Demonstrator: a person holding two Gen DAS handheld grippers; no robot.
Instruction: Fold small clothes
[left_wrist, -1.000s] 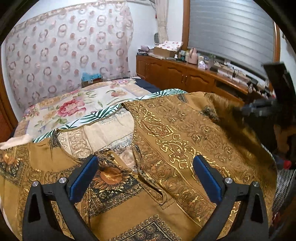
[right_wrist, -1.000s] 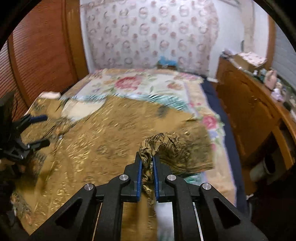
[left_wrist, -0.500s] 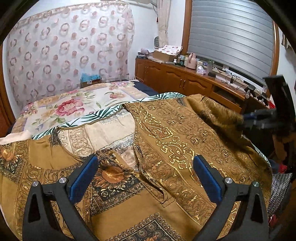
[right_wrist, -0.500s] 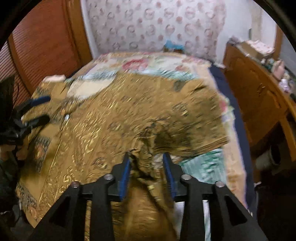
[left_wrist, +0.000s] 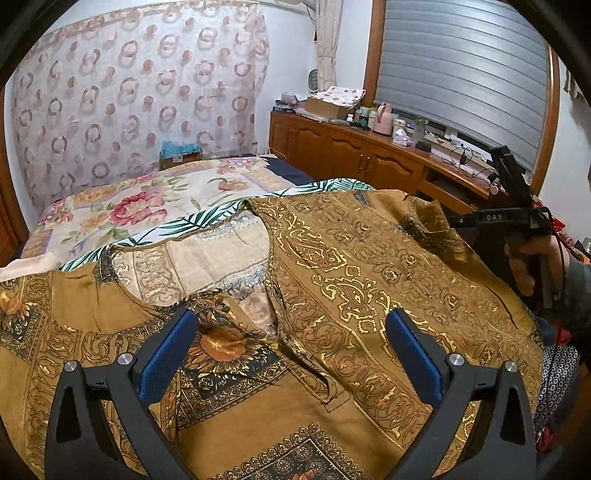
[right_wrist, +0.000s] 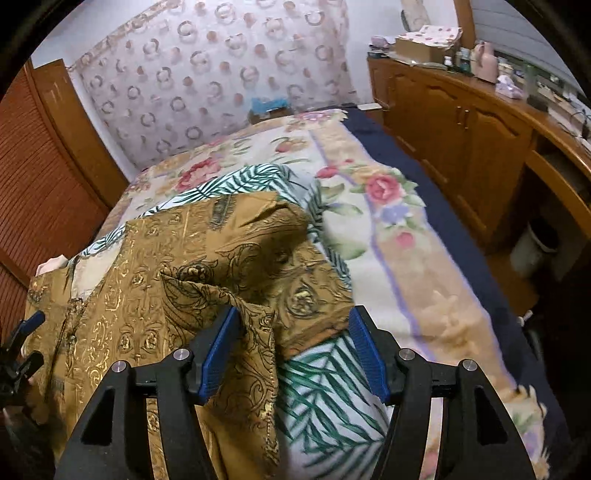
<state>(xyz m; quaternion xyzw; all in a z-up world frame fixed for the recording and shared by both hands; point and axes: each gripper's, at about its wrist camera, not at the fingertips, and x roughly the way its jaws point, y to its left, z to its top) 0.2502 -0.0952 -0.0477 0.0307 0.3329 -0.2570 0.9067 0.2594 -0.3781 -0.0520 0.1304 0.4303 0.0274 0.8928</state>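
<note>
A mustard-brown garment with gold paisley print (left_wrist: 354, 280) lies spread on the bed, its neckline toward the middle. My left gripper (left_wrist: 291, 354) hovers open over the neck area, nothing between its blue pads. In the right wrist view my right gripper (right_wrist: 293, 354) is opening; a fold of the garment's edge (right_wrist: 255, 332) drapes against the left pad (right_wrist: 218, 350), and the right pad is clear of the cloth. The garment (right_wrist: 177, 273) fills the left half of that view. The right gripper (left_wrist: 513, 218) shows at the far right of the left wrist view, in a hand.
A leaf-print sheet (right_wrist: 325, 398) and a floral bedspread (left_wrist: 140, 206) lie under the garment. A wooden sideboard (left_wrist: 354, 155) with clutter runs along the right. A slatted wooden door (right_wrist: 40, 192) stands left. The left gripper (right_wrist: 22, 350) shows at the left edge.
The right gripper went from shut on the bunched garment edge to open, letting the cloth drop, and it moved down and rolled. The left gripper stayed still.
</note>
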